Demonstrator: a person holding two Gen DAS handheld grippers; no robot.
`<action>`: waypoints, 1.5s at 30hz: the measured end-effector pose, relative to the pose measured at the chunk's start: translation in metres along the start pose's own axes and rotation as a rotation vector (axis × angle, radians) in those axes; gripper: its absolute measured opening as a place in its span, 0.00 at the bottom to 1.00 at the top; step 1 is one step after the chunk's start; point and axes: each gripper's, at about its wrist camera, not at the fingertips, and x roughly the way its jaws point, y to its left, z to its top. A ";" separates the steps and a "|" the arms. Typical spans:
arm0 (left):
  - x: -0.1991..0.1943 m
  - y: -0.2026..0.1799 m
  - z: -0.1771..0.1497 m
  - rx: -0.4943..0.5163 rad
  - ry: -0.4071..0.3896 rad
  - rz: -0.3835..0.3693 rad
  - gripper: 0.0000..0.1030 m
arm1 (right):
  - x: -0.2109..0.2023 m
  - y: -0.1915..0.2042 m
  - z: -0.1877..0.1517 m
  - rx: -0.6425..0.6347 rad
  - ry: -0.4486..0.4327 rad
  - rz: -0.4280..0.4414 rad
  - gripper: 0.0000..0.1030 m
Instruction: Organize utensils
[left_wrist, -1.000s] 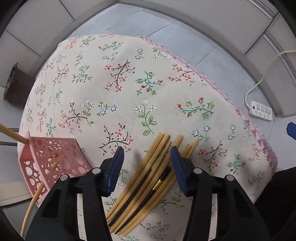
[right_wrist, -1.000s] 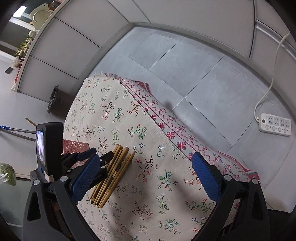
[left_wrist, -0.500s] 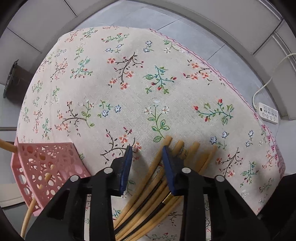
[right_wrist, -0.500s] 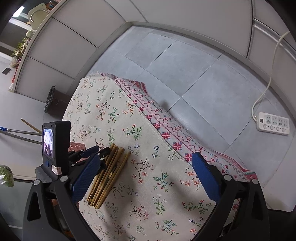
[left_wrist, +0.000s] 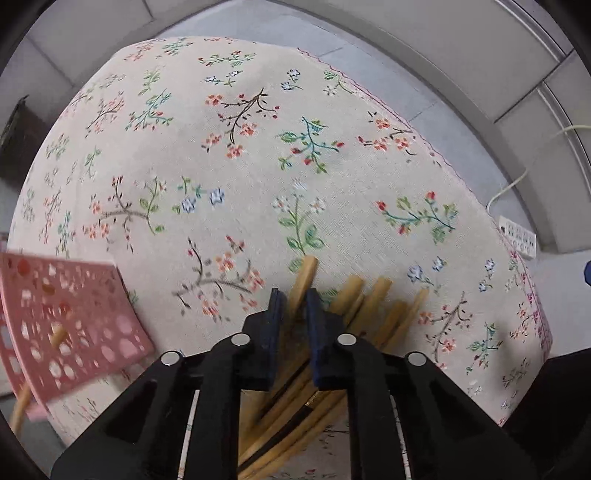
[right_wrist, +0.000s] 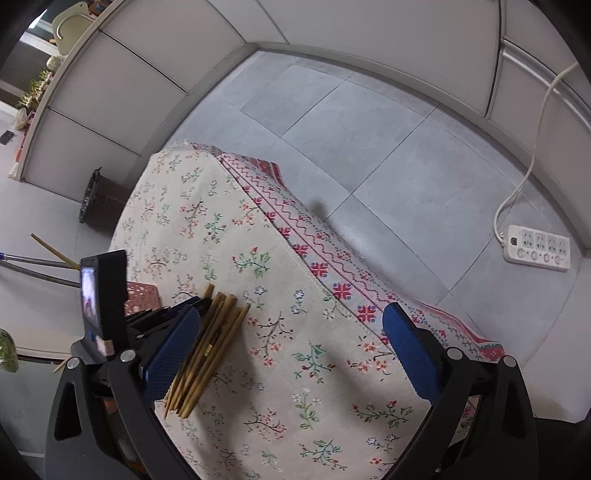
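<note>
Where the floral-print cream tablecloth (left_wrist: 258, 166) covers the table, a pink perforated plastic basket (left_wrist: 74, 325) sits at its left edge with one wooden stick (left_wrist: 22, 402) poking through its holes. Near it, a bundle of tan wooden chopsticks (left_wrist: 384, 310) lies flat on the cloth, their blunt ends fanned slightly apart. The left gripper (left_wrist: 294, 310) is closed to a narrow gap, and its blue pads (left_wrist: 275, 332) pinch a single chopstick (left_wrist: 306, 273) at the left side of the bundle, whose end sticks out beyond the fingertips and past its neighbours. In the right wrist view the same bundle (right_wrist: 207, 347) shows just beside the left tool's black body (right_wrist: 107, 299). The right gripper (right_wrist: 288, 347) hangs above the cloth with its jaws spread wide and nothing between them, its left blue pad (right_wrist: 170, 350) overlapping the bundle in view, though contact cannot be judged. A white power strip (right_wrist: 539, 247) lies on the grey tiled floor (right_wrist: 369, 129).
</note>
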 end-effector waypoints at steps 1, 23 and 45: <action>-0.004 -0.002 -0.005 -0.009 -0.007 0.000 0.07 | 0.003 0.000 -0.001 -0.005 0.003 -0.015 0.94; -0.202 -0.003 -0.196 -0.176 -0.546 -0.053 0.06 | 0.106 0.058 -0.026 0.037 0.164 -0.082 0.27; -0.238 0.008 -0.228 -0.229 -0.653 -0.024 0.06 | 0.110 0.072 -0.035 -0.090 0.135 0.025 0.00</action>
